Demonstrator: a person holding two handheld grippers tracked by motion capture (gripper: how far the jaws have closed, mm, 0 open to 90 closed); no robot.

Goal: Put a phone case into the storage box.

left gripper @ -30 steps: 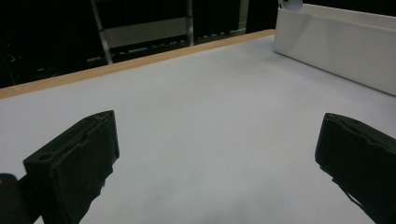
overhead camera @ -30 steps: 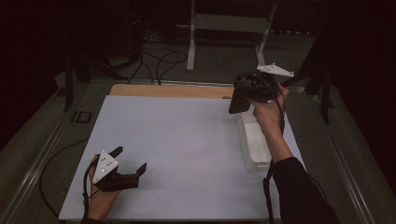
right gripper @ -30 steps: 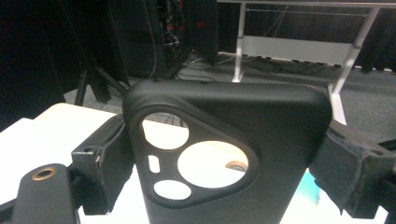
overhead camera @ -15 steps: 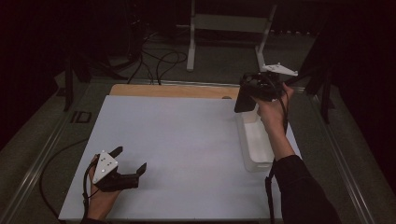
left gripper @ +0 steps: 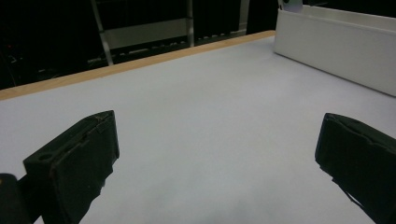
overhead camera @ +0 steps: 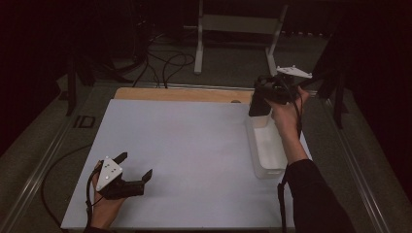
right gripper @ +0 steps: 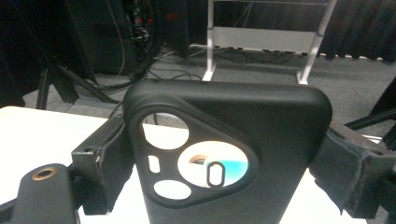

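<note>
Right gripper (overhead camera: 258,104) pinches a matte black phone case with an open camera cut-out (right gripper: 224,158) by its two side edges, jaws clamped on it. Over the last second the case has travelled slightly rightward and toward the far end of the white rectangular plastic tray (overhead camera: 267,145); it now hangs upright above that end, not touching it. Judgement: carry phase, with lowering into the tray the likely next step. Left gripper (overhead camera: 135,167) unchanged, jaws spread wide and empty, resting low at the near left of the white tabletop (overhead camera: 194,141).
</note>
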